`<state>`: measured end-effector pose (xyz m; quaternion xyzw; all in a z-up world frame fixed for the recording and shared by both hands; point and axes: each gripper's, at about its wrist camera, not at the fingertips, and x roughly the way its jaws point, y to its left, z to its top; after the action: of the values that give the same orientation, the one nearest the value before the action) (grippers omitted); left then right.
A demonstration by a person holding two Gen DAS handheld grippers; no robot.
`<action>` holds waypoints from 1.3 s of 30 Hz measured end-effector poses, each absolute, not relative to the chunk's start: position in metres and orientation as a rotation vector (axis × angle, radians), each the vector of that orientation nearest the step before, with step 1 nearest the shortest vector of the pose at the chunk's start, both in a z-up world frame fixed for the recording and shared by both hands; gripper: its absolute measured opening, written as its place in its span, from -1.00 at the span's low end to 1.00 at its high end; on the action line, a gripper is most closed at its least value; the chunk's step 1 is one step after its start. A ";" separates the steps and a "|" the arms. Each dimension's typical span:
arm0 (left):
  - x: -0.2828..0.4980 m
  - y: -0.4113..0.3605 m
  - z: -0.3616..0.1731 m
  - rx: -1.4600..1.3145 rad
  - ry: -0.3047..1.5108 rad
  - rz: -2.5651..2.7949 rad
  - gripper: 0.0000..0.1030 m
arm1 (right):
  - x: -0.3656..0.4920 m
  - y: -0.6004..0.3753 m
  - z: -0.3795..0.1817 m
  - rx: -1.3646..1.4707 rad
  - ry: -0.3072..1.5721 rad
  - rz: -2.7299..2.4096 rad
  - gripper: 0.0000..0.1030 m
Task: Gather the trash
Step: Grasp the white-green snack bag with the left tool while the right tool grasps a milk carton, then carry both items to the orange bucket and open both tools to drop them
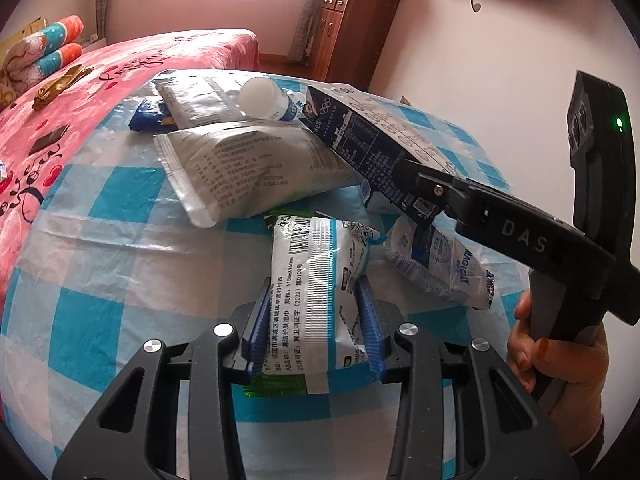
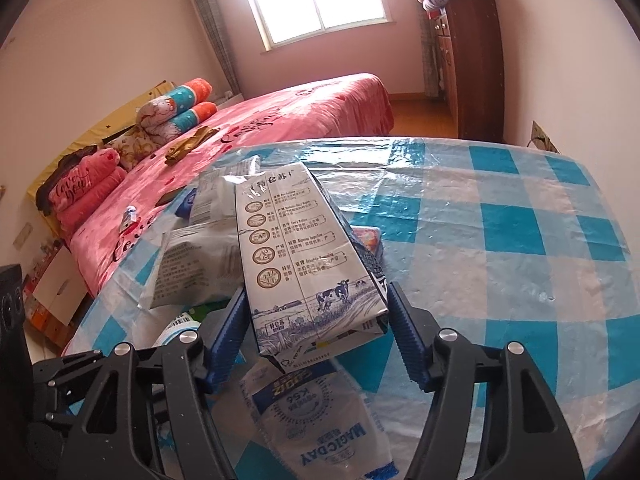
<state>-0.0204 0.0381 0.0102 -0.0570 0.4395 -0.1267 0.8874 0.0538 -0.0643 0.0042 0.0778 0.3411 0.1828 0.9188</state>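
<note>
Trash lies on a table with a blue and white checked cloth (image 1: pixel 100 264). My left gripper (image 1: pixel 316 316) is shut on a white and green wipes packet (image 1: pixel 316 280) lying near the front. My right gripper (image 2: pixel 316 328) is shut on a white and dark blue milk carton (image 2: pixel 296 248), held tilted above the pile; the carton also shows in the left wrist view (image 1: pixel 372 136). Under it lie a silver pouch (image 1: pixel 248 168), a white MAGICDAY packet (image 2: pixel 324 428), a second silver pouch (image 1: pixel 192 96) and a white bottle (image 1: pixel 264 98).
A bed with a pink cover (image 2: pixel 280 120) stands left of the table with rolled blankets (image 2: pixel 180 112). A brown cabinet (image 2: pixel 476 68) stands by the far wall. The right half of the table cloth (image 2: pixel 500 240) lies beside the pile.
</note>
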 end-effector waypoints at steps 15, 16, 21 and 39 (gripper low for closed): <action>-0.037 0.060 0.019 -0.137 0.897 -0.264 -0.20 | 0.020 -0.079 0.009 0.249 0.650 0.431 0.29; -0.039 0.062 0.019 -0.138 0.897 -0.262 -0.20 | 0.018 -0.079 0.009 0.247 0.651 0.431 0.29; -0.049 0.073 0.022 -0.137 0.886 -0.242 -0.20 | 0.002 -0.076 0.014 0.231 0.631 0.418 0.29; -0.090 0.128 0.043 -0.144 0.810 -0.145 -0.20 | -0.034 -0.031 0.031 0.182 0.629 0.464 0.29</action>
<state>-0.0898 0.1282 0.0425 -0.0700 0.3935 -0.0702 0.9140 -0.0338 -0.0306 0.0308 0.0886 0.3060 0.2258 0.9206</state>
